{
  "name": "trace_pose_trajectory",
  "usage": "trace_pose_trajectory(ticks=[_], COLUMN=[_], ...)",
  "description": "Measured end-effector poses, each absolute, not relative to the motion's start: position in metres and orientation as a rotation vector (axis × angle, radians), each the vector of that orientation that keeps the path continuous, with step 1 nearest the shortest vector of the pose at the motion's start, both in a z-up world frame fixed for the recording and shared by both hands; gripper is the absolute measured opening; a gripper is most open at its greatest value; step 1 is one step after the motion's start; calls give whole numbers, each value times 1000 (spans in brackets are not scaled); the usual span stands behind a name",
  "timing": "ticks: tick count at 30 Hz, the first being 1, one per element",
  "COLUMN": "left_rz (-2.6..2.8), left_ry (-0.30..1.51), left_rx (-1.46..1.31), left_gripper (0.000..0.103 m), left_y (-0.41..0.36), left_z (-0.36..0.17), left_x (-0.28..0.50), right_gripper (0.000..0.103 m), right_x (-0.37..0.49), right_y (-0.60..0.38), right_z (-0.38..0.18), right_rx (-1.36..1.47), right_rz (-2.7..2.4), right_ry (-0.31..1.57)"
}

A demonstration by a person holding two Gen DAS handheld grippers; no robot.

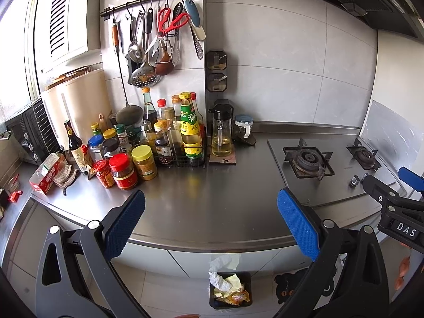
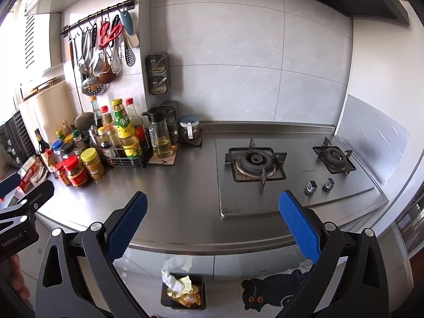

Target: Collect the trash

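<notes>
A small black trash bin (image 1: pixel 230 292) stands on the floor below the steel counter's front edge, full of crumpled white tissue (image 1: pixel 221 270), yellow paper and an orange snack wrapper (image 1: pixel 239 297). It also shows in the right wrist view (image 2: pixel 182 292). My left gripper (image 1: pixel 210 228) is open and empty, held above the counter edge over the bin. My right gripper (image 2: pixel 212 228) is open and empty, also above the counter edge, to the right of the bin. The right gripper shows at the right edge of the left wrist view (image 1: pixel 392 193).
The steel counter (image 1: pixel 212 190) carries a crowd of sauce bottles and jars (image 1: pixel 148 137) at the left and a two-burner gas stove (image 2: pixel 291 167) at the right. Utensils hang on a wall rail (image 1: pixel 151 26). A black cat mat (image 2: pixel 270 291) lies on the floor.
</notes>
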State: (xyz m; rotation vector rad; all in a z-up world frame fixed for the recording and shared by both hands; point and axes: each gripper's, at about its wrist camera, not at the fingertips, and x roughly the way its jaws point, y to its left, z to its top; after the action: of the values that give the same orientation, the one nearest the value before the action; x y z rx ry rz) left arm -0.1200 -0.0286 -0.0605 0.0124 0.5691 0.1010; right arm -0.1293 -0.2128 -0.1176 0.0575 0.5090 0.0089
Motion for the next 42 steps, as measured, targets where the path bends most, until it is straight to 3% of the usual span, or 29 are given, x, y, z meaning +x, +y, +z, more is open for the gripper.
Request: trace_pose_trajectory(ticks=[42], left_rz=[107], left_ry=[571], left_rx=[6], left_gripper=[95], left_y=[-25], left_z=[-61], left_x=[-122], right_gripper=[100], right_x=[-131], right_y=[-220], right_z=[-123], right_rx=[74], right_rz=[1], right_ry=[532])
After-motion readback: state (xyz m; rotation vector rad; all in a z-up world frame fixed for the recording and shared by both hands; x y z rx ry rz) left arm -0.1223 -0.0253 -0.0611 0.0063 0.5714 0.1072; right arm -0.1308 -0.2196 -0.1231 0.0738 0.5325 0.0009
